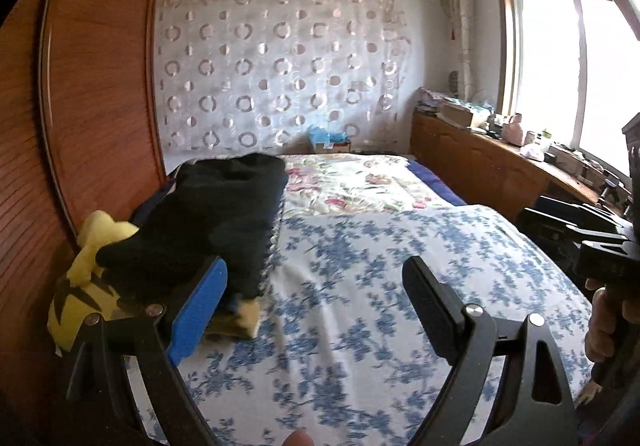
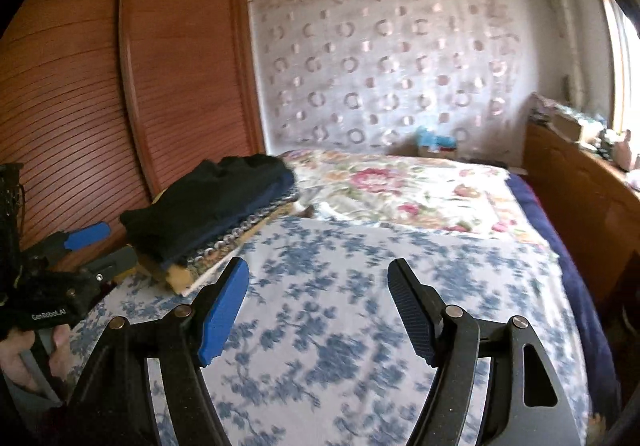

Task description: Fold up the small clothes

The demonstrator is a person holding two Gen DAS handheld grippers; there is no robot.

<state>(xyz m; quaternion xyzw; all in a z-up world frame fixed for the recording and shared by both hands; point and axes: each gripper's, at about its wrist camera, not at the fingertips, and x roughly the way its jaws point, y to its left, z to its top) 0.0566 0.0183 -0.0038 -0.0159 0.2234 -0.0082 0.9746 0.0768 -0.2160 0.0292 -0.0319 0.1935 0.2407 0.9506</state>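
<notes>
A stack of folded clothes (image 1: 212, 218) lies at the left side of the bed, with a black garment on top and dark blue, patterned and tan layers beneath. A yellow piece with black marks (image 1: 80, 298) sits beside it against the wardrobe. My left gripper (image 1: 315, 264) is open and empty above the blue-flowered sheet, its blue finger just in front of the stack. My right gripper (image 2: 318, 264) is also open and empty, to the right of the stack (image 2: 208, 206). The left gripper (image 2: 98, 248) shows at that view's left edge, near the stack's front corner.
The bed (image 1: 360, 286) has a blue-flowered sheet in front and a pink-flowered quilt (image 1: 352, 182) farther back. Wooden wardrobe doors (image 1: 100, 86) stand close on the left. A low wooden cabinet (image 1: 480, 162) with clutter runs under the window on the right.
</notes>
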